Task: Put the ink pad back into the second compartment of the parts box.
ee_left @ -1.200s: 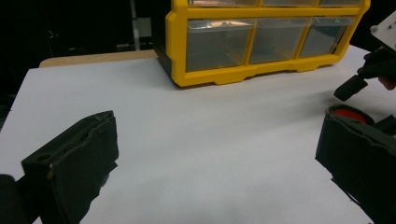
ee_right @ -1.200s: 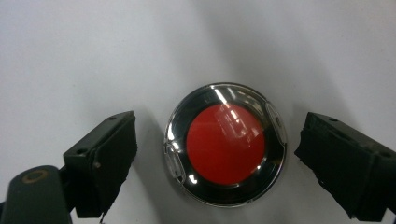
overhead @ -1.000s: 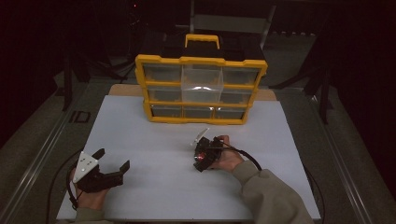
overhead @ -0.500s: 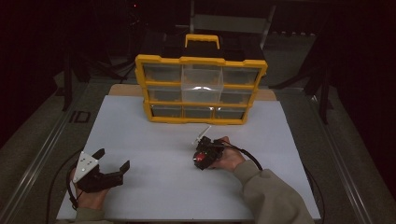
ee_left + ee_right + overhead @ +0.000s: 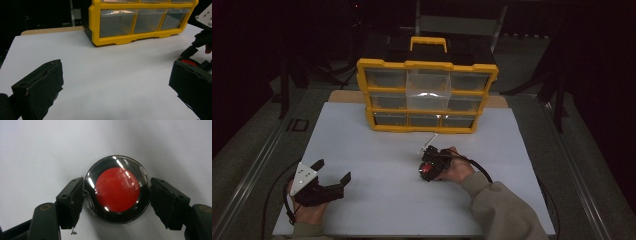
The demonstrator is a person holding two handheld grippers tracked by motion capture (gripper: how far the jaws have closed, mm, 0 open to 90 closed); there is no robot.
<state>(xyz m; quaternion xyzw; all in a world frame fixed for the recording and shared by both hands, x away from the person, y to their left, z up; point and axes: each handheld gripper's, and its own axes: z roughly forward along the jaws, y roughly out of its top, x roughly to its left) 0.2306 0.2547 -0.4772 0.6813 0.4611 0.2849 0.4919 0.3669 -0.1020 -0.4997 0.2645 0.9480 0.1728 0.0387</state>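
Right gripper (image 5: 116,195) clamps a round clear case with a red disc (image 5: 117,189), pads touching both rims; its jaws have just been closing onto it. Case lies flat on the white board (image 5: 377,145), right of centre, nearer the front edge. Left gripper (image 5: 332,176) sits near the front left corner, jaws wide apart, nothing between them. Yellow drawer cabinet (image 5: 427,95) with clear drawers stands at the board's back edge, a handle on top. Board matte, bare, evenly lit. Grey metal rails flank it. Room beyond is dark; stands and frames barely readable.
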